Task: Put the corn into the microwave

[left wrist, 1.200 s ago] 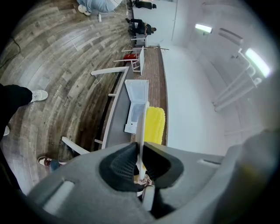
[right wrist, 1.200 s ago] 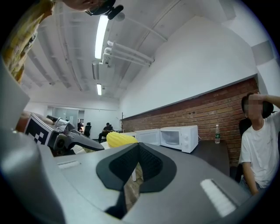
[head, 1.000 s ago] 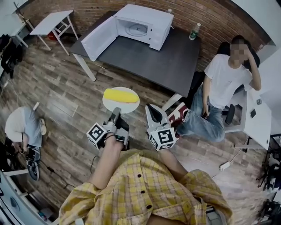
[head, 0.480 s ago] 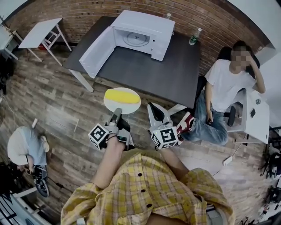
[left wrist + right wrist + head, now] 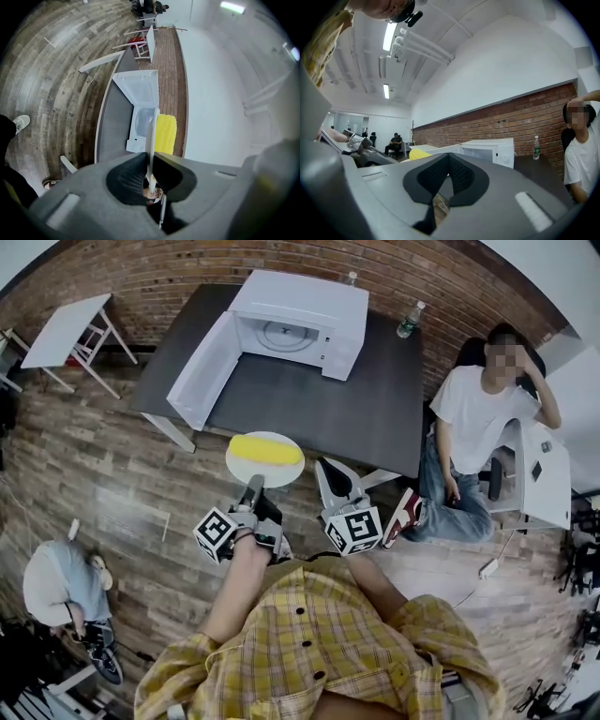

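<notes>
A yellow corn cob (image 5: 266, 449) lies on a white plate (image 5: 246, 463). My left gripper (image 5: 251, 484) is shut on the plate's near rim and holds it level over the wooden floor, just short of the dark table (image 5: 356, 399). In the left gripper view the plate (image 5: 152, 136) shows edge-on between the jaws, with the corn (image 5: 165, 133) on its right. The white microwave (image 5: 291, 320) stands on the table with its door (image 5: 199, 371) swung open to the left. My right gripper (image 5: 330, 472) hangs beside the plate, shut and holding nothing; its tips (image 5: 449, 157) meet.
A water bottle (image 5: 407, 320) stands at the table's far right corner. A person (image 5: 478, 418) sits on a chair to the right of the table. Another person (image 5: 56, 582) crouches at the lower left. A small white table (image 5: 66, 329) stands far left.
Both grippers and the plate with the corn have moved forward toward the table. The microwave and table now sit closer and more centred in the head view.
</notes>
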`<state>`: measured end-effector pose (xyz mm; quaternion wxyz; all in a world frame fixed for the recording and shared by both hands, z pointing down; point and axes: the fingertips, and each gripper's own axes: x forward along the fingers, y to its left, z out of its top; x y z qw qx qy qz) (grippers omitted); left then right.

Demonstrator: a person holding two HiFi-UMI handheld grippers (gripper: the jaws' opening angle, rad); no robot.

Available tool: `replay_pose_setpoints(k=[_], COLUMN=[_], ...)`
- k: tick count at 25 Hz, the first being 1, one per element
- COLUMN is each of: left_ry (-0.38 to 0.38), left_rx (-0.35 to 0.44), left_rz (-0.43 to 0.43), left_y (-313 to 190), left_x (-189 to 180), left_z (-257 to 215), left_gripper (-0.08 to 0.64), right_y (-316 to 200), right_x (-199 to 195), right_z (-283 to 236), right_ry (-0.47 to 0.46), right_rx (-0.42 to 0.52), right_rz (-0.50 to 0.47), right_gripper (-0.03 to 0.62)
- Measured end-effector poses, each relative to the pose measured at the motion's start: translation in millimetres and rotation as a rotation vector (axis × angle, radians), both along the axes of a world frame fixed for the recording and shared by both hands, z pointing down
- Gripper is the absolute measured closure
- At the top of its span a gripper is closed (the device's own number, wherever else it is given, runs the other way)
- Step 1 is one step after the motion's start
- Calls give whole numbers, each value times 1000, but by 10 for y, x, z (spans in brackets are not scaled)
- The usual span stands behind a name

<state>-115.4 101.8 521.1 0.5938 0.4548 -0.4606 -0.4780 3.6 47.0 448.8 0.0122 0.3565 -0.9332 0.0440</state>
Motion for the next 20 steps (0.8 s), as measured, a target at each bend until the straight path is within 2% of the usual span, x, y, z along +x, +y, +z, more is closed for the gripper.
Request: replay_pose_setpoints(k=[4,7,12,17,20], left_ry=[20,16,21,35,35], left_rx=[11,-11,-3,-4,-10], left_rz=[17,31,48,38,31], left_y=[-159,-201,-316,-506,-636], left_x=[-83,-107,-94,-55,-48], left_z=[3,65,57,131,169], left_gripper=[529,529,529,529,529], right_y=[-106,-172,-269,-432,-620], right_x=[-98,-108,-46,-14,16], right_z=[-49,-49,-52,72,124], right_ry=[-16,-4,21,45,25], right_rx=[7,12,17,15,12], right_rz=[12,27,52,41,49], right_gripper=[591,591,591,589,589])
